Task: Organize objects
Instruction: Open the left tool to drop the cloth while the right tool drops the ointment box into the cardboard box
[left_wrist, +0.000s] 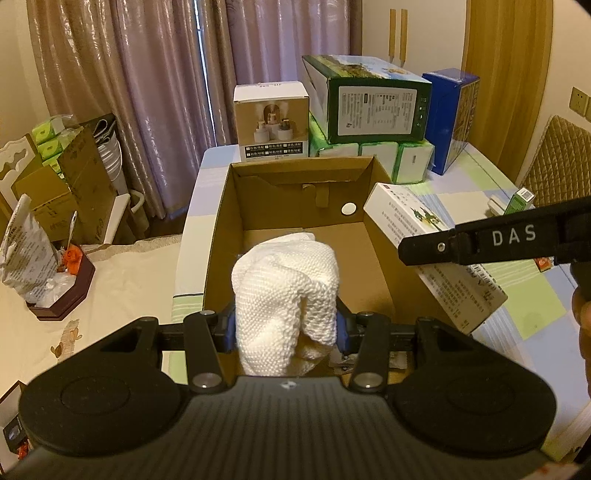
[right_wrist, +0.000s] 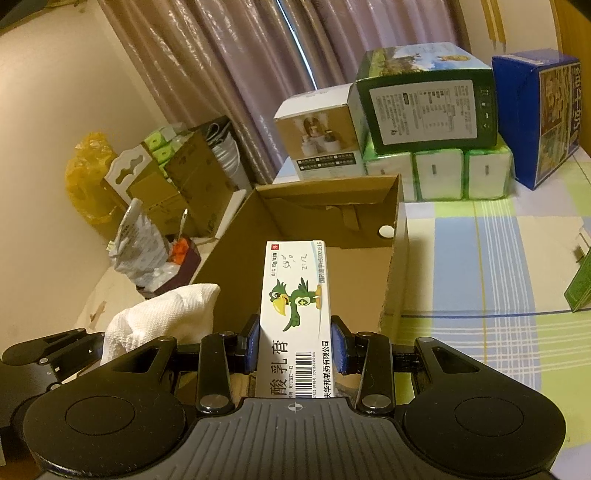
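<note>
Above the open cardboard box (left_wrist: 295, 236) at the table's (right_wrist: 480, 258) far-left corner, the left tool (left_wrist: 286, 328) grips a soft, light white cloth (left_wrist: 284, 284); the right tool (right_wrist: 295, 343) pinches a stiff, lightweight ointment carton (right_wrist: 295, 314) by its long sides.

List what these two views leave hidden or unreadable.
- Cardboard box floor, near end: left wrist view, behind the white cloth.
- Ointment carton lower end: right wrist view, behind the gripper body.
- Green box: right wrist view, cut by the edge.
</note>
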